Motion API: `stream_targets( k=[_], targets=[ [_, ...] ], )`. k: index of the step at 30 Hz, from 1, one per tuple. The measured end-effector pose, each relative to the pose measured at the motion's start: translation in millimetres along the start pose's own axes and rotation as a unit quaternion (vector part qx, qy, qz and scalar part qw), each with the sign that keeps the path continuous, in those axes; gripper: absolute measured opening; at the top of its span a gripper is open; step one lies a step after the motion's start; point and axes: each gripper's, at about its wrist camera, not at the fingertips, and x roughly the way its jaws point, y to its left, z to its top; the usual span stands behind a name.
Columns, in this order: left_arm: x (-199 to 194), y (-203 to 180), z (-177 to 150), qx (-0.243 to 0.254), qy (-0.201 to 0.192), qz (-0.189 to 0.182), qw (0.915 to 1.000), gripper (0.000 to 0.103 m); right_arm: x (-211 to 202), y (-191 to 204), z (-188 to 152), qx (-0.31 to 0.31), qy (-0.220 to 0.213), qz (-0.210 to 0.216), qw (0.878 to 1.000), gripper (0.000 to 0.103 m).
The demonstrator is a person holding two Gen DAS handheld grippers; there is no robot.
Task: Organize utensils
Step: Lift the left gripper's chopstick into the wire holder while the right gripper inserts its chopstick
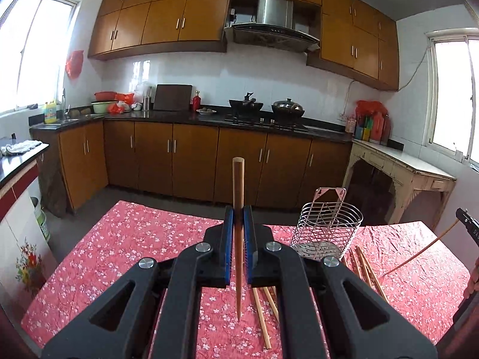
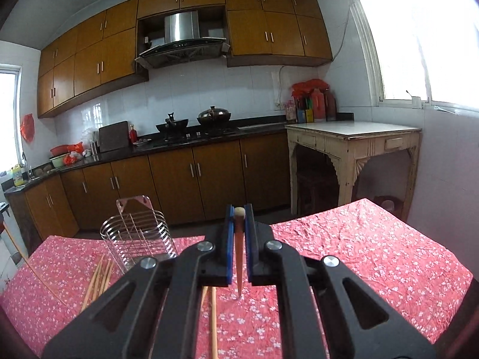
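Chopsticks clamped in both grippers, wire holder not yet filled.

Left gripper (image 1: pixel 238 218) is pinched tight on a tapered brown wooden chopstick (image 1: pixel 238 197), standing nearly upright with its point just above the red floral tablecloth (image 1: pixel 119 239); the right gripper (image 2: pixel 239 218) grips a second wooden chopstick (image 2: pixel 239 254) the same way, blunt end up. Out beyond them, the empty silver wire utensil holder (image 1: pixel 326 230) stands upright on the table, between the two grippers and near both. Beside its base, loose pale wooden chopsticks (image 1: pixel 366 269) lie scattered on the cloth, and more (image 1: pixel 263 317) lie under the left gripper. By the look of it, nothing sits in the holder yet, so the job is barely under way: two sticks lifted, the rest waiting.
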Motion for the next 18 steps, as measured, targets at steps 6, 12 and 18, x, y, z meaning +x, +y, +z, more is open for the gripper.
stream_targets(
  k=[6,12,18],
  targets=[
    [3,1,5,0.002,-0.003,0.007,1.0000,0.007,8,4,14,-0.005,-0.001,0.007,1.000,0.007],
    [6,-11,43,0.005,-0.027,0.003,0.9996,0.007,21,17,64,-0.003,-0.014,0.035,0.999,0.007],
    [10,-40,104,-0.017,-0.071,-0.035,0.9967,0.007,25,48,147,0.007,-0.058,0.098,0.994,0.007]
  ],
)
